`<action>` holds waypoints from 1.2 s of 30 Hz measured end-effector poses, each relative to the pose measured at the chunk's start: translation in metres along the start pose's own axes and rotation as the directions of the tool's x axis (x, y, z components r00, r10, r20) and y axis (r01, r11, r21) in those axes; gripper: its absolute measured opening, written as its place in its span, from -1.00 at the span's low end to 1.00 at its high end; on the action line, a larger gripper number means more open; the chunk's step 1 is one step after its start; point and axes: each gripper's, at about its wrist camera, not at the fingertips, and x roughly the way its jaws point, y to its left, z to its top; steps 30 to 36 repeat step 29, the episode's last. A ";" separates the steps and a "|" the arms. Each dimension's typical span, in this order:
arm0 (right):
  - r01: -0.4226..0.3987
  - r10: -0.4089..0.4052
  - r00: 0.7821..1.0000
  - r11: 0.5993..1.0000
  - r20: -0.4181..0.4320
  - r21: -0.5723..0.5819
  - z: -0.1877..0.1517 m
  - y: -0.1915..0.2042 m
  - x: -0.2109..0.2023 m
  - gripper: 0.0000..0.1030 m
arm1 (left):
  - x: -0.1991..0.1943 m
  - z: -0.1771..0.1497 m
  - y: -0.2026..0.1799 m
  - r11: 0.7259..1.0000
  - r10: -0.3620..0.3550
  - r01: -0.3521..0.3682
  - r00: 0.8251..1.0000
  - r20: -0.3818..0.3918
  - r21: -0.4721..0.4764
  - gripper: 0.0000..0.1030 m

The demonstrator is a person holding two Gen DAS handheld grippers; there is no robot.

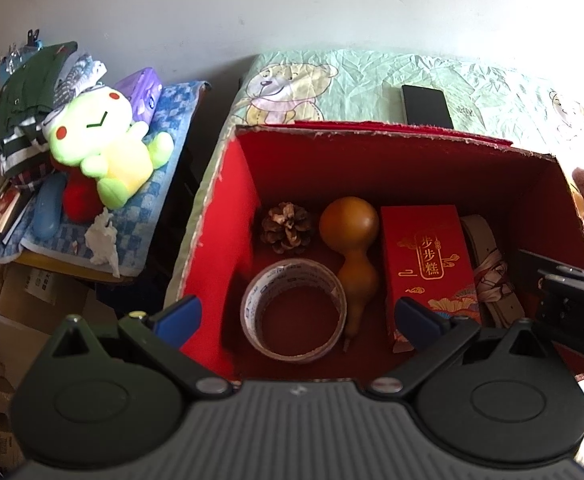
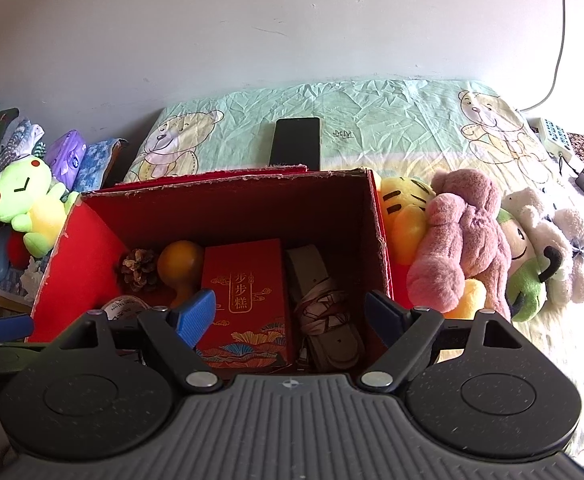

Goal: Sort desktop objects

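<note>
My left gripper (image 1: 298, 316) and right gripper (image 2: 290, 309) both hang over the red box (image 2: 380, 240), fingers wide open and holding nothing. Soft toys (image 2: 464, 240) crowd the box's wall at 3 o'clock, and a phone (image 2: 296, 143) lies past it at 12. Inside, the gourd (image 1: 350, 248) lies with its thin end toward 6. The red carton (image 1: 428, 264) and belt (image 2: 324, 308) run 12 to 6 too. The tape (image 1: 294, 312) lies flat by a pinecone (image 1: 286, 227). My right view hides most of the tape.
</note>
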 end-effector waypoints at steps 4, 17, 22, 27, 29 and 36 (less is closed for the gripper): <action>0.012 -0.012 1.000 1.000 0.009 -0.010 0.001 0.002 0.001 0.62 | 0.004 0.002 0.002 1.000 -0.011 0.011 1.000 0.001 -0.003 0.99; 0.010 -0.010 1.000 1.000 0.001 -0.014 0.007 0.003 0.013 0.62 | 0.013 0.007 -0.005 1.000 -0.019 0.019 1.000 0.018 0.021 0.96; -0.001 0.001 1.000 1.000 -0.006 -0.018 0.010 0.004 0.017 0.61 | 0.017 0.011 -0.006 0.999 -0.029 0.029 1.000 0.001 0.019 0.95; -0.017 0.017 0.999 1.000 -0.038 -0.015 0.011 0.006 0.023 0.58 | 0.025 0.013 -0.005 1.000 -0.010 0.011 0.999 -0.046 0.018 0.91; -0.021 0.020 0.998 1.000 -0.051 -0.015 0.011 0.006 0.026 0.58 | 0.028 0.013 -0.005 1.000 -0.007 0.008 0.998 -0.059 0.018 0.91; -0.021 0.020 0.998 1.000 -0.051 -0.015 0.011 0.006 0.026 0.58 | 0.028 0.013 -0.005 1.000 -0.007 0.008 0.998 -0.059 0.018 0.91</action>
